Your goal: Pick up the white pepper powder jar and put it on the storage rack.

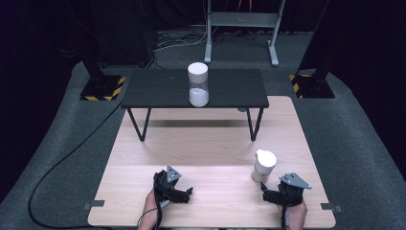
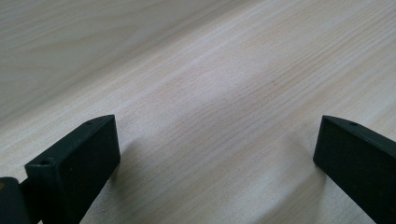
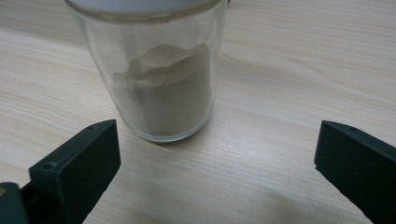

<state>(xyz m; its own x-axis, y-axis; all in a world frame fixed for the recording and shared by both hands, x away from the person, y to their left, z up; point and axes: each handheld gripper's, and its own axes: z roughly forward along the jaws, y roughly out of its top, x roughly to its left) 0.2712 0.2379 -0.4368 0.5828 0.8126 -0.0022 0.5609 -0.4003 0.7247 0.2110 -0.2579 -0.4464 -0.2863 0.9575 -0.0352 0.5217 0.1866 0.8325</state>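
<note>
High view: a pale wooden table (image 1: 201, 143) with a fine straight grain carries every item; its top is flat, matt and rectangular with rounded corners. On the far part of this table stands a low black shelf (image 1: 158, 88), a slatted dark board on thin angled metal legs. On that shelf, near its middle, a tall glass jar (image 1: 198, 85) with a white cylindrical lid stands upright, its lower part filled with white powder. On the table's near right part, in front of the shelf, stands a smaller glass jar (image 1: 264, 166), round-walled and clear, capped with a white lid; the right gripper view shows it (image 3: 163, 79) holding a heap of beige powder with an uneven top. The right gripper (image 1: 273, 190), black with a grey three-cornered plate, sits just beside this small jar at the table's near edge; its flat, matt jaws are spread wide and grasp nothing, the jar standing ahead of them, untouched. The left gripper (image 1: 184, 193), at the table's near edge and well apart from the small jar, likewise has its jaws spread wide over bare wood (image 2: 210, 93), empty.
</note>
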